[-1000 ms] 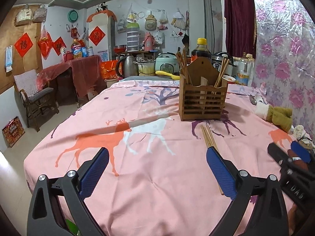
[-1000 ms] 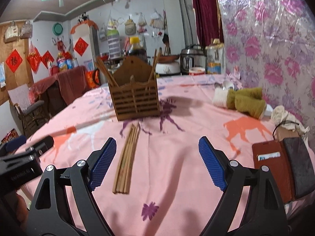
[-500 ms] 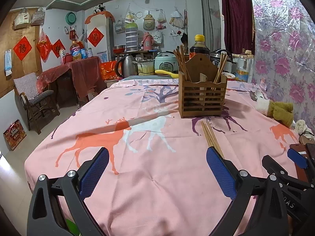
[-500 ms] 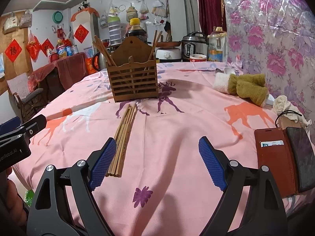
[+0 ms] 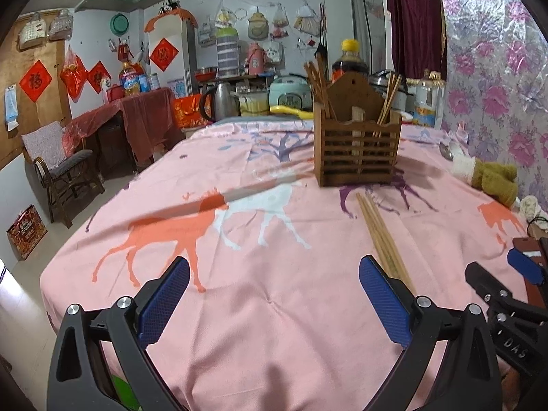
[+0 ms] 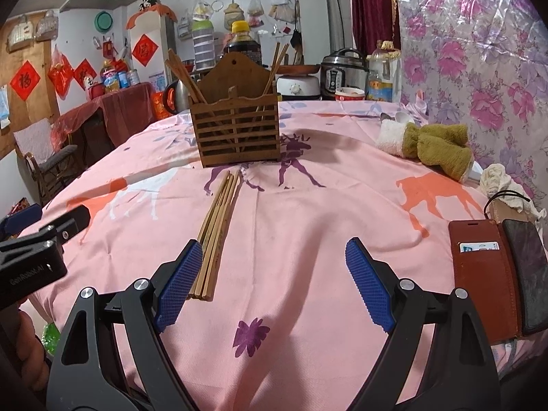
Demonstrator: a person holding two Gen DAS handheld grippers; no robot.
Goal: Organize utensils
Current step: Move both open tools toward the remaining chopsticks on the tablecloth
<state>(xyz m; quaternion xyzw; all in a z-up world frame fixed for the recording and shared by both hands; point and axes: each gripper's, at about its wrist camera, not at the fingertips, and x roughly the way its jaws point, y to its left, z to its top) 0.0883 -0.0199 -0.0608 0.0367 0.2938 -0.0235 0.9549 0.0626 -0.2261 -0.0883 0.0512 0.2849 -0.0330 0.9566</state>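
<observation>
Right gripper (image 6: 270, 282), right wrist view: my two blue pads are spread wide and pinch nothing; they hang low above the pink cloth of the desk (image 6: 342, 212).
Chopsticks (image 6: 217, 229), right wrist view: a loose bundle lies flat on the cloth, and its near ends sit just beside my left pad, a little outside the gap.
Long axis, right wrist view: the bundle runs away from me toward the wooden holder (image 6: 236, 130), leaning slightly to the right at the far end.
Wooden holder, right wrist view: it stands upright, further back on the desk, with some chopsticks already standing in both compartments.
Other things, right wrist view: a brown wallet (image 6: 479, 274) lies at my right, well apart from the bundle.
Left gripper (image 5: 274, 303), left wrist view: these pads are also spread and hold nothing.
Chopsticks (image 5: 380, 233), left wrist view: the bundle lies to the right of this gripper, and its near end disappears behind the right pad.
Right gripper (image 5: 507, 294), left wrist view: it shows at the right edge, near the bundle's near end.
Nearer hand, my judgement: the right one is nearer, because the stick ends almost touch its pad.
Next move, my judgement: I should shift the right gripper a little to the left, so the pads close across the sticks and not along them.
</observation>
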